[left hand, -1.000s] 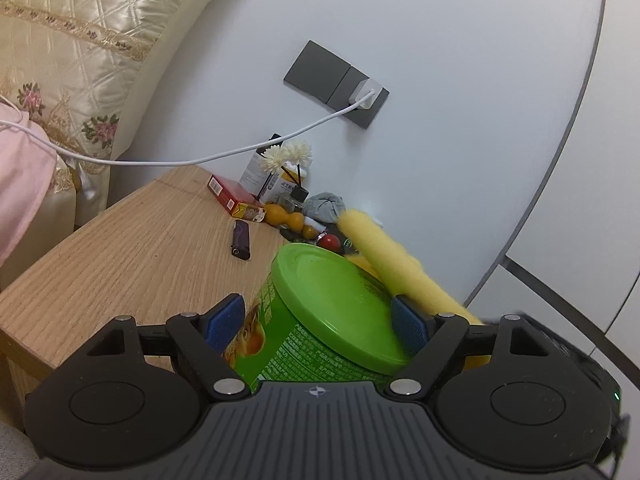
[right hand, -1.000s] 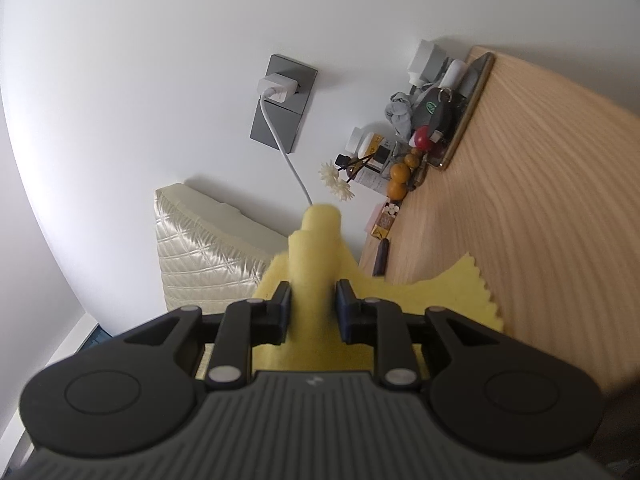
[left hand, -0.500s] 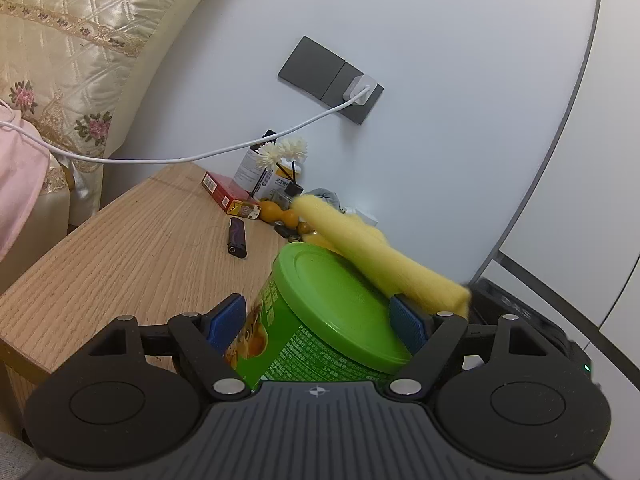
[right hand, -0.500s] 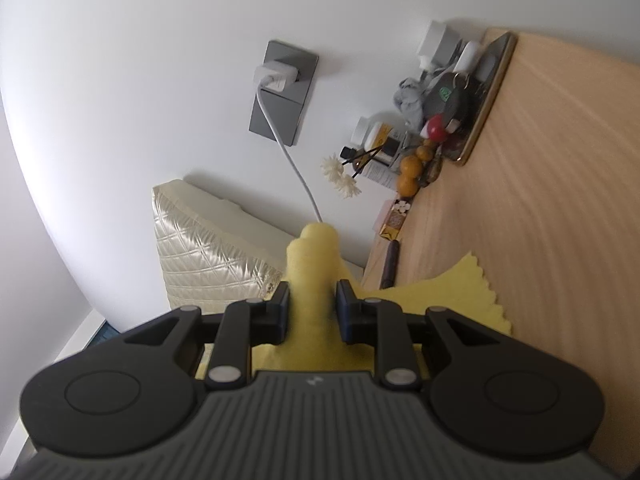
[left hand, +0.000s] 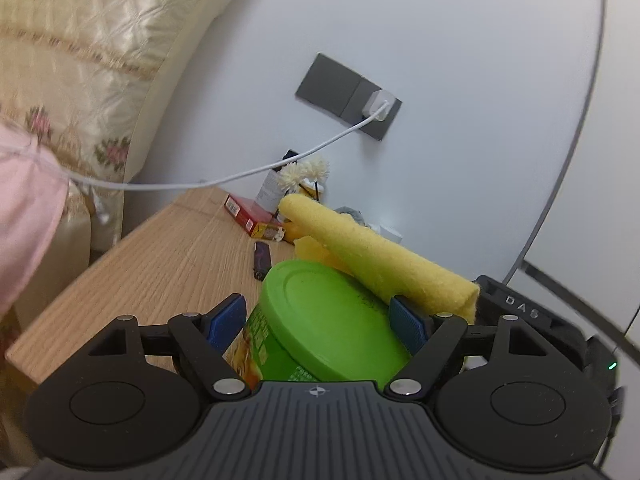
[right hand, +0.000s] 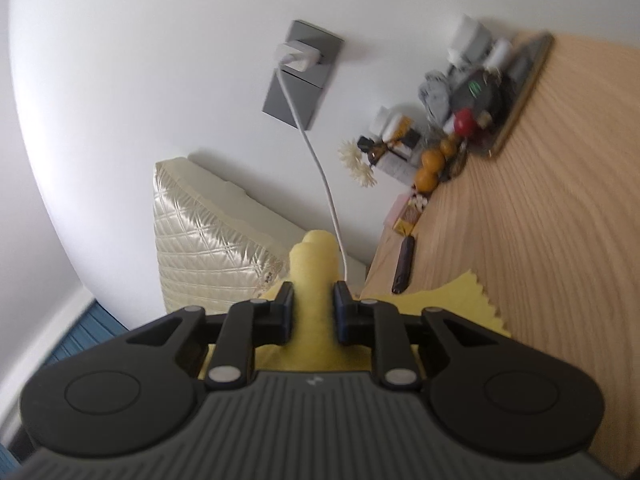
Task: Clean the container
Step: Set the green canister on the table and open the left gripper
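Matt green plastic lid (left hand: 328, 312), fuzzy yellow cloth (left hand: 380, 260), wood-grain table (left hand: 160, 264), seemingly satin quilted cushion (right hand: 208, 232)

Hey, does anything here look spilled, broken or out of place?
Nothing looks spilled or damaged. The green-lidded snack canister sits tilted between the left gripper fingers, lid on. The right gripper pinches a rolled yellow cloth against the lid's edge. Small clutter crowds the wooden table's wall end.

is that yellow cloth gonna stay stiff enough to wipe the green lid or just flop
Probably soft: the yellow cloth looks fuzzy, and its loose zigzag edge spreads out beside the right gripper. Rolled and pinched, it juts straight out over the green lid, so it likely bends under firm pressure.
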`<state>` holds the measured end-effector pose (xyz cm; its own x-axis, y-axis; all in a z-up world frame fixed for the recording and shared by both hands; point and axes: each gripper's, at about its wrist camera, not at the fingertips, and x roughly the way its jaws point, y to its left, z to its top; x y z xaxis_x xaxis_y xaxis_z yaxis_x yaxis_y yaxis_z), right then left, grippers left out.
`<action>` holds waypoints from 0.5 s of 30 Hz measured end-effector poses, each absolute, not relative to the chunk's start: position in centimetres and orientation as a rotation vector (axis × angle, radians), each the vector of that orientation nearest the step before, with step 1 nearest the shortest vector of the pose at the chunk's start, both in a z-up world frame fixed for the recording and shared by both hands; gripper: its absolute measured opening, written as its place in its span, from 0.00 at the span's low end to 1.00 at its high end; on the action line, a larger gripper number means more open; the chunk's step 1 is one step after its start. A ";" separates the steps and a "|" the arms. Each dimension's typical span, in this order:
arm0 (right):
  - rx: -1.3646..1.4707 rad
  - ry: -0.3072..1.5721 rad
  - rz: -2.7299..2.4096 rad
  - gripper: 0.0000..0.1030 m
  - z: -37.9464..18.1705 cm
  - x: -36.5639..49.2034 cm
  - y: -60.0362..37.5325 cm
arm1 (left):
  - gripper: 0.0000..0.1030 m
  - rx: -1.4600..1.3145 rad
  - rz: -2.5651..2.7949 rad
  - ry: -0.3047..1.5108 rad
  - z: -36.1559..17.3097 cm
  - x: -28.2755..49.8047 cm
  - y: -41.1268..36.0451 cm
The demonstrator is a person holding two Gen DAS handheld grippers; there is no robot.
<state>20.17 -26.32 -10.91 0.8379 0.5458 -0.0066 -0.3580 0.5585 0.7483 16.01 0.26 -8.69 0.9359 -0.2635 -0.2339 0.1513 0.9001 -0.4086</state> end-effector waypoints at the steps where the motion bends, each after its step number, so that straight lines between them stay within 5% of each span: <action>1: 0.806 0.245 0.536 0.15 -10.8 20.2 -26.2 | 0.80 -0.367 -0.210 0.278 -8.6 15.8 0.0; 5: 0.754 0.223 0.521 0.15 -10.2 20.2 -25.8 | 0.82 -0.296 -0.201 0.222 -8.0 14.7 -0.1; 9: 0.366 0.167 0.285 0.15 -8.3 18.2 -25.7 | 0.83 -0.232 -0.187 0.190 -7.7 14.0 -0.1; 15: 0.244 0.368 0.158 0.15 -10.3 19.5 -26.2 | 0.86 -0.198 -0.190 0.194 -7.6 13.7 -0.6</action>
<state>19.47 -26.23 -10.35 0.9213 0.1966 -0.3355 -0.1086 0.9586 0.2633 13.69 -0.60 -7.60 0.9636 -0.2052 -0.1713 0.1671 0.9627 -0.2129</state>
